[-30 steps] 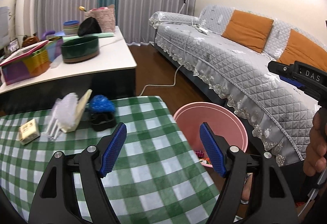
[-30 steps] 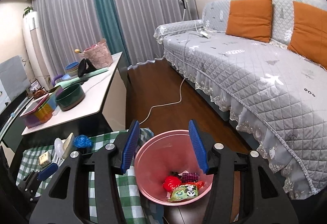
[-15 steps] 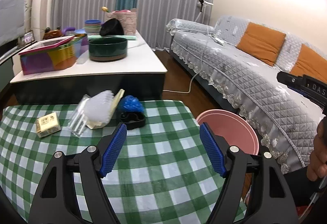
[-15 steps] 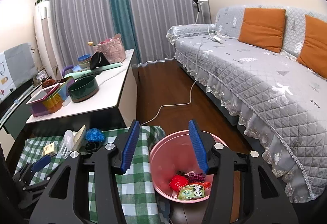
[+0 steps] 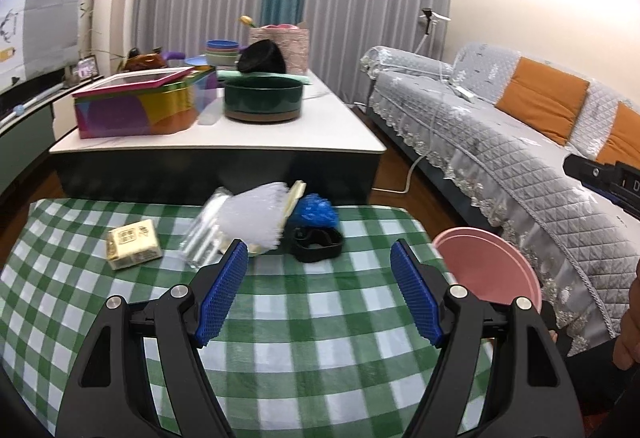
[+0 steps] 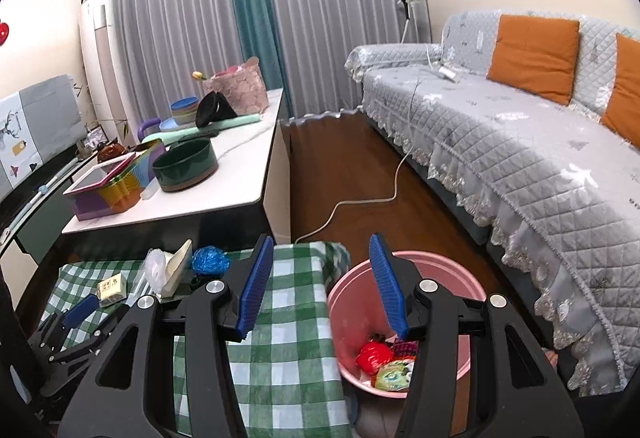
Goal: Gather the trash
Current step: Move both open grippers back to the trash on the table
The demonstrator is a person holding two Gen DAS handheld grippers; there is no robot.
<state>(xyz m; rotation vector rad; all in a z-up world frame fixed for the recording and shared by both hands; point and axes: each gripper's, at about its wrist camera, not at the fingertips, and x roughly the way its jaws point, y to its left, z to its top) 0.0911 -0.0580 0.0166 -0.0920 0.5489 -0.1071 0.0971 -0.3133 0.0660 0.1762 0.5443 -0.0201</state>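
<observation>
since earlier, left gripper swung toward checked tablecloth; both grippers' fingers spread, empty, sofa beside

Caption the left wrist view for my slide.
Open left tool faces trash on the checked table beside a pink bin.

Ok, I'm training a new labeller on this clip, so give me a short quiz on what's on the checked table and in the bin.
1. True or false: the left gripper holds a piece of trash.
2. Which item lies nearest the bin? A) yellow box B) blue wad C) clear wrapper
3. Fill in: the black ring sits just in front of the ____ wad.

Key: 1. False, its jaws are open and empty above the tablecloth. 2. B. 3. blue.
</observation>
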